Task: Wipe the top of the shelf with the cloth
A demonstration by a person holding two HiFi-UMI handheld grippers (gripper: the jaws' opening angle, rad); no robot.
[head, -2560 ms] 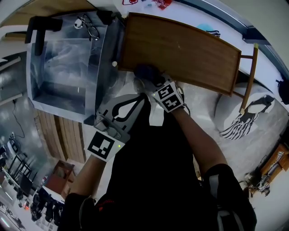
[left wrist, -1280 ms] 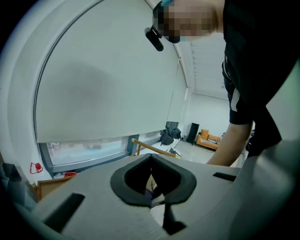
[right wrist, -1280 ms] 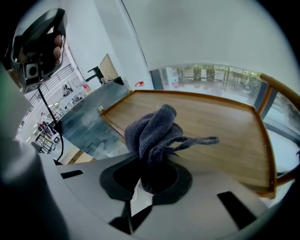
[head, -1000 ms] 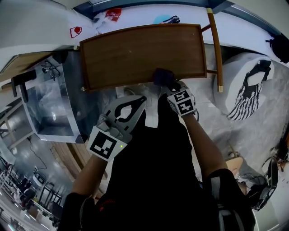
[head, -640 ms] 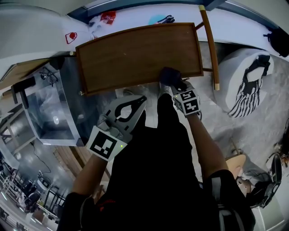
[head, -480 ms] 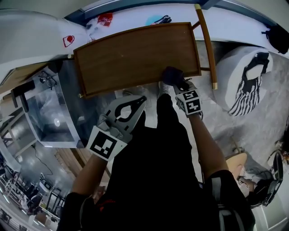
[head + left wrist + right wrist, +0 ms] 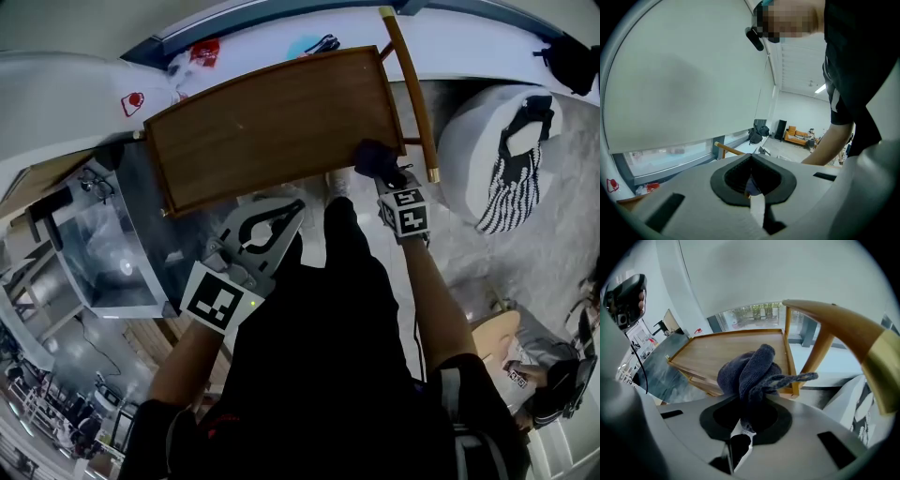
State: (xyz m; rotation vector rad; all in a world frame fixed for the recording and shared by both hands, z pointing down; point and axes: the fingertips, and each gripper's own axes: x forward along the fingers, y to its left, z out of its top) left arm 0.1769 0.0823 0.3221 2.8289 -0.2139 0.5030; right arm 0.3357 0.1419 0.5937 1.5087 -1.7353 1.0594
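Note:
The brown wooden shelf top [image 7: 272,127] fills the upper middle of the head view. A dark blue cloth [image 7: 373,157] sits at its near right corner, bunched up, with my right gripper [image 7: 381,174] shut on it. In the right gripper view the cloth [image 7: 750,371] sticks out of the right gripper [image 7: 744,422] in front of the shelf top [image 7: 722,352]; whether it touches the wood I cannot tell. My left gripper [image 7: 296,208] hangs shut and empty below the shelf's near edge. The left gripper [image 7: 752,186] points up at a pale wall and window.
A wooden post with a brass tip [image 7: 409,94] runs along the shelf's right side, also the post [image 7: 843,329]. A clear metal-framed box [image 7: 112,253] with glasses [image 7: 89,183] stands left. A white round seat with striped fabric [image 7: 511,159] is right. A windowsill with small items [image 7: 202,52] lies behind.
My right gripper has slid the cloth rightward along the shelf's near edge to its right corner. The left gripper has stayed where it was.

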